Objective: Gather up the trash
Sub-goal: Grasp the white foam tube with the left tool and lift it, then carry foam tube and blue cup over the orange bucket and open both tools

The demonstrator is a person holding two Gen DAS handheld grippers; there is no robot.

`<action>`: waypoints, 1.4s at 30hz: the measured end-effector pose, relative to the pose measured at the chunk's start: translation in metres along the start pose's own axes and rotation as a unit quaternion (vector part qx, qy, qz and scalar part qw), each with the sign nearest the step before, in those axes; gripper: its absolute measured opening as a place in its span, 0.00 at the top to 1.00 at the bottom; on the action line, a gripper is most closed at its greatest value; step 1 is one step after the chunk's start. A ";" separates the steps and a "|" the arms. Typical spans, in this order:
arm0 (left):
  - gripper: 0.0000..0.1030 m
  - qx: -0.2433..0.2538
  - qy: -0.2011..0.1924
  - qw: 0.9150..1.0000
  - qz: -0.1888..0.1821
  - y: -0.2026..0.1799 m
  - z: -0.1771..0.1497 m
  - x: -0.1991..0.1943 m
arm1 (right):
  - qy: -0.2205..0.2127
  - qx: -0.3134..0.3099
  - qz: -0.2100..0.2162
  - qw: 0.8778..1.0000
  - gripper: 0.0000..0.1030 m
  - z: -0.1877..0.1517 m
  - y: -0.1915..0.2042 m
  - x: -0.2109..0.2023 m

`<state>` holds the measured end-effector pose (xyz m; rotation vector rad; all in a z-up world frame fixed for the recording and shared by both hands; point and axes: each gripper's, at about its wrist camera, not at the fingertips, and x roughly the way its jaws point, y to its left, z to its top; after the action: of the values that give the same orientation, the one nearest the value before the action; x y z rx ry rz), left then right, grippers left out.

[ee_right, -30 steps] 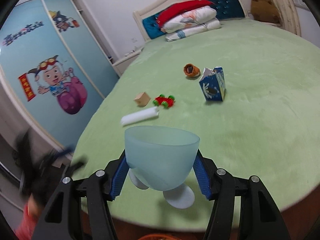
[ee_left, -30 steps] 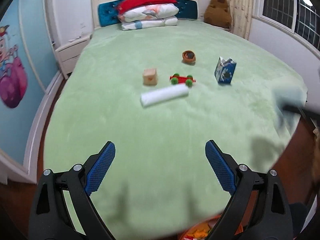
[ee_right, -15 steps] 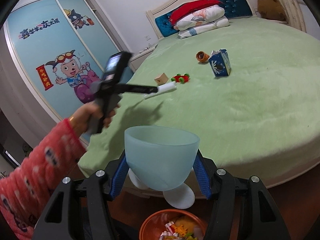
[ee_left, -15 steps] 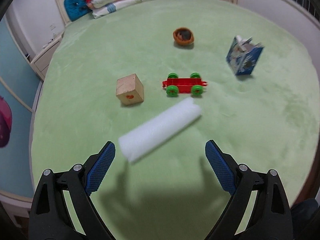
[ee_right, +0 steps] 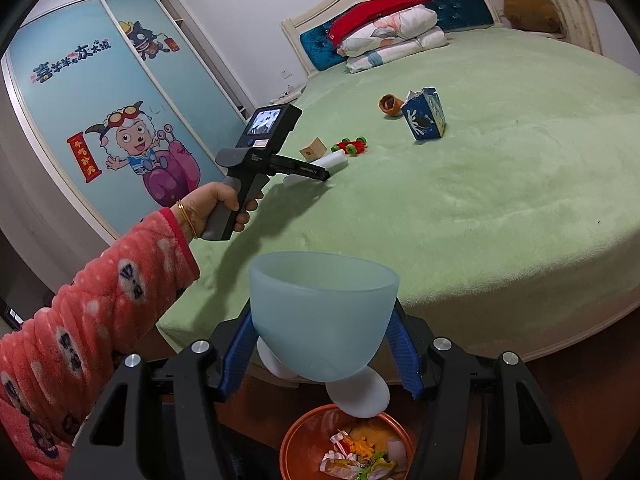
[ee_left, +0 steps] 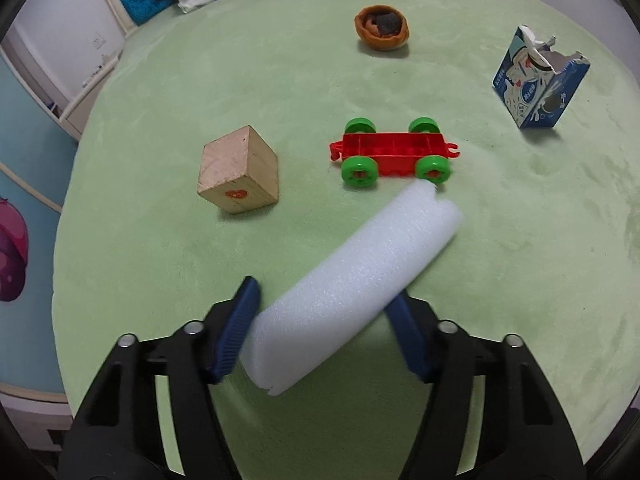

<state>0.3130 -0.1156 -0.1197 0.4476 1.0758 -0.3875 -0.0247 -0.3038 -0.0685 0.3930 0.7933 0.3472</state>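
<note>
Left wrist view first. The left claw [ee_left: 324, 322] has come down to the bed [ee_left: 520, 264] and now sits around the white foam roll [ee_left: 356, 280]. A moment ago its jaws were wide and the roll lay further off. Now the jaws are closing, with the near end of the roll between them. The blue pads look to be right at the foam, one on each side, but I cannot tell if they squeeze it yet. The roll lies slanted, and its far end points to 1 o'clock, just beside the red toy car [ee_left: 394, 154]. A wood block [ee_left: 238, 170] sits at 11 o'clock. A brown cup [ee_left: 382, 28] is far off at 12 o'clock, and a torn blue carton [ee_left: 536, 84] at 2 o'clock.

Right wrist view next. The right claw [ee_right: 326, 350] holds a pale blue cup [ee_right: 320, 316], with its jaws part way in and tight on the cup's sides, the same as before. An orange bin [ee_right: 296, 444] with scraps in it is right below, at 6 o'clock. At 10 o'clock a hand [ee_right: 218, 206] in a red sleeve reaches the other claw out to the roll [ee_right: 334, 160] on the bed.

So I think the roll is the next bit of trash to be picked up. Once the grip is firm, it can go to the bin.
</note>
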 end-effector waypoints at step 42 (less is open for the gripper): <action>0.70 -0.167 -0.056 0.982 -0.065 -0.088 -0.336 -0.154 | 0.107 -0.068 -0.048 0.991 0.43 -0.092 0.049 0.032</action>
<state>-0.0487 -0.0003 -0.1298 0.0566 1.0397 -0.3339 -0.0793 -0.2278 -0.1238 0.1902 0.9892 0.3554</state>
